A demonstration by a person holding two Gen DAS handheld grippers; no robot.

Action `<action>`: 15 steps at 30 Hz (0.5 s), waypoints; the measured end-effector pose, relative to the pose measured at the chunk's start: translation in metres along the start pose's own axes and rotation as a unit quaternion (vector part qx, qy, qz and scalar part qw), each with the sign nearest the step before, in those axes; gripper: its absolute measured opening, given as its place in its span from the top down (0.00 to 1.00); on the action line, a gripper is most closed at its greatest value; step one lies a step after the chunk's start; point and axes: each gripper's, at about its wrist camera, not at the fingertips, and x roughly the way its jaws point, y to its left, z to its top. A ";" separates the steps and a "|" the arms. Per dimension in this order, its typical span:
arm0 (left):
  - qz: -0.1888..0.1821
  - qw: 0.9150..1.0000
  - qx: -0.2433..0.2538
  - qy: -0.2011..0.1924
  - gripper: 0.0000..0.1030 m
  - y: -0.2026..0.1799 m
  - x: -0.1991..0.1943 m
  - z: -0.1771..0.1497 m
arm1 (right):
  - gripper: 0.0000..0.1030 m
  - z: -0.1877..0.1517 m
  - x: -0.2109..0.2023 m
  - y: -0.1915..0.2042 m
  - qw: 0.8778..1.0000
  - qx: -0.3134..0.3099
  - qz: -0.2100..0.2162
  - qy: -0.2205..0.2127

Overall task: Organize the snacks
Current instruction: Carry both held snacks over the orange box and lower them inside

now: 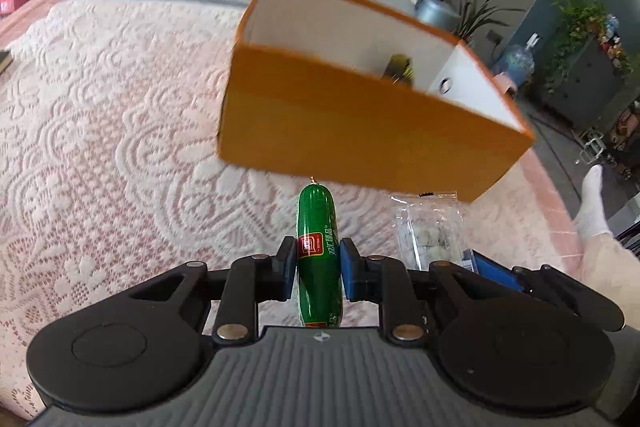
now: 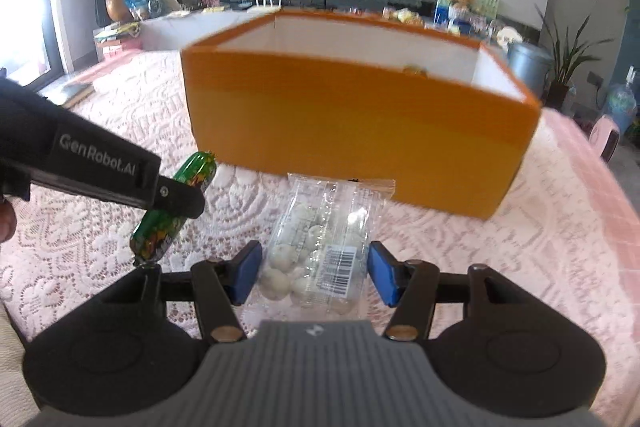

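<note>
- Sausage (image 1: 319, 259) in a green wrapper with a red label sits pinched between the blue pads of the left gripper (image 1: 319, 269); the pads press on both of its sides and its tip points toward the far side of the scene.
- In the right wrist view the same sausage (image 2: 174, 211) hangs tilted in that gripper, clear of the cloth, at the left of the scene.
- Clear packet of white round sweets (image 2: 320, 247), with a barcode sticker, lies between the fingers of the right gripper (image 2: 314, 277).
- The right gripper's jaws stand partly spread on either side of the packet; the left pad seems to touch the packet's edge, while a small gap shows at the right pad, so a firm grip cannot be told.
- From the left wrist view this packet (image 1: 428, 231) shows just right of the sausage, near the box.
- Orange box (image 2: 360, 123) with a white inside stands open on the far side of both snacks, its near wall just beyond the packet's top edge.
- Something small and yellowish (image 1: 400, 67) lies inside the box near its right end; what it is cannot be told.
- Everything rests on a table under a pink lace cloth (image 1: 120, 107).
- A person's pale sleeve and white glove (image 1: 592, 203) show at the right edge.
</note>
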 end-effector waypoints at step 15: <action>-0.042 0.997 0.038 -0.052 0.76 -0.039 -0.030 0.064 | 0.46 0.066 -0.061 -0.047 0.998 0.000 0.019 -0.062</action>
